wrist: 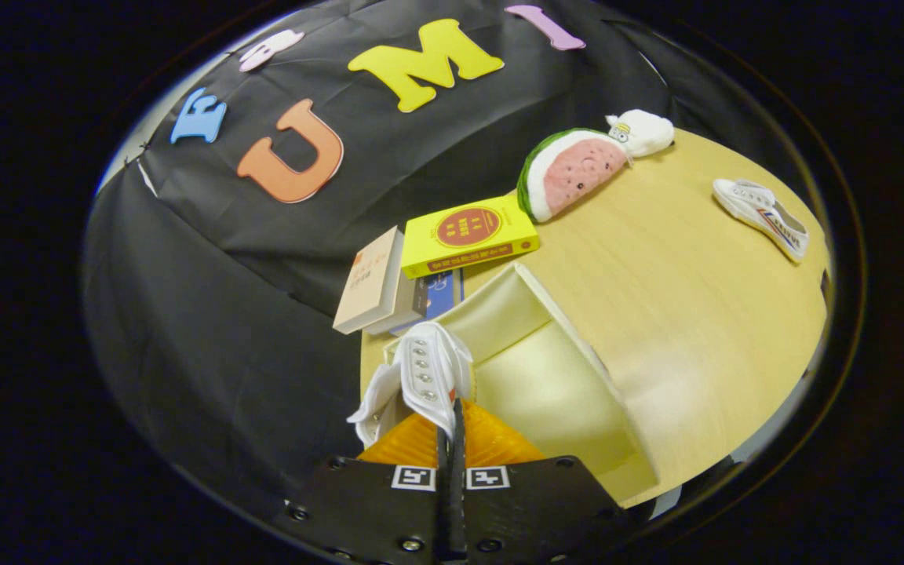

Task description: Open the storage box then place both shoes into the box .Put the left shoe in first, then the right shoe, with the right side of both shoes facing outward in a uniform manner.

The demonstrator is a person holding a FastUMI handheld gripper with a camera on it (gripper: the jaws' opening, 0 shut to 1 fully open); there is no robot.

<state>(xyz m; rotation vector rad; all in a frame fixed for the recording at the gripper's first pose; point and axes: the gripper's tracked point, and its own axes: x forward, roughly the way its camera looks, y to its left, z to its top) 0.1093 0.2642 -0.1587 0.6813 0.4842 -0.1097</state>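
Note:
My gripper (452,420) is shut on a white sneaker (427,367), pinching its laced upper between both fingers. The shoe hangs just ahead of the fingers, beside the near corner of the cream storage box (554,384). The box stands open on the round wooden table (695,314), with its flap (499,314) raised toward the books. I see nothing inside the part of the box that shows. A second white sneaker with red and blue stripes (762,216) lies on its side far across the table, beyond the box.
Beyond the box are a yellow book (468,235), a beige book (369,282) and a blue one (444,292). A watermelon plush (574,173) and a small white plush (640,132) lie further back. The whole scene appears tilted.

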